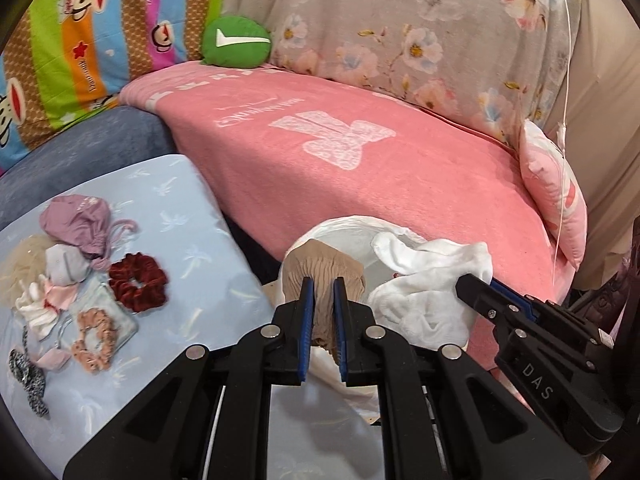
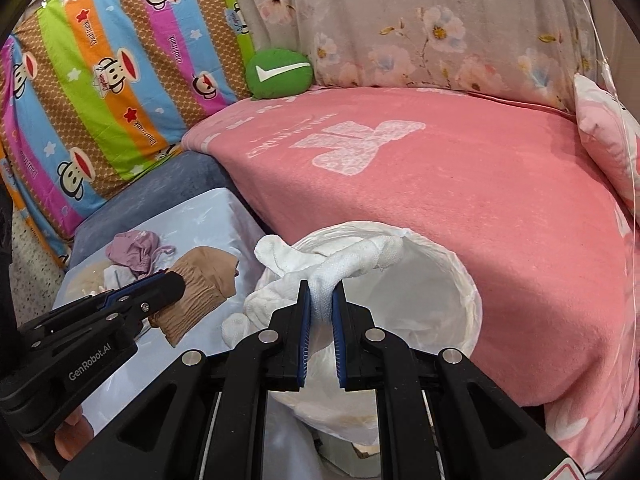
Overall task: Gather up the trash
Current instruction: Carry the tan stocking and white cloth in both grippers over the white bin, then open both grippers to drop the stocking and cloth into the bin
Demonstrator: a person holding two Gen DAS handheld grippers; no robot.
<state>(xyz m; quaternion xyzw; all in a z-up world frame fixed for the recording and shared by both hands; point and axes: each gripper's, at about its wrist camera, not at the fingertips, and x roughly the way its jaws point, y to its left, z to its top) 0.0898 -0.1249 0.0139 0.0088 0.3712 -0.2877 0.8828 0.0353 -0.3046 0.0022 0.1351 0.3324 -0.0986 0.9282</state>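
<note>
step in hand: two cloth items are judged to be on their way to the white bag [image 2: 448,292]; neither has been dropped in yet.

left claw [image 1: 323,308]: clamped together on a tan stocking [image 1: 320,268], which is bunched above the pads and hangs a little below them, lower centre of the left view.

right claw [image 2: 321,312]: clamped together on a white sock [image 2: 344,260]; the sock runs up from the pads and drapes across the near rim of the bag, centre of the right view.

bag position: the bag's round mouth lies just beyond and right of the right claw's tips, against the edge of the pink blanket [image 2: 460,168]. In the left view the mouth is partly hidden behind stocking and sock.

stocking vs bag: in the right view the stocking is seen left of the bag, outside the rim, over the pale blue table [image 2: 208,220].

doing it well: each item should be carried fully over the mouth before release, tips pointed down into the opening. The sock's loose end may catch on the rim and pull the thin liner out of shape; it is better lowered inside first. The claws are close together, so one should be emptied at a time.

left behind: scrunchies [image 1: 138,282], a mauve pouch [image 1: 76,220] and other small fabric pieces remain on the table, left of the frame.
</note>
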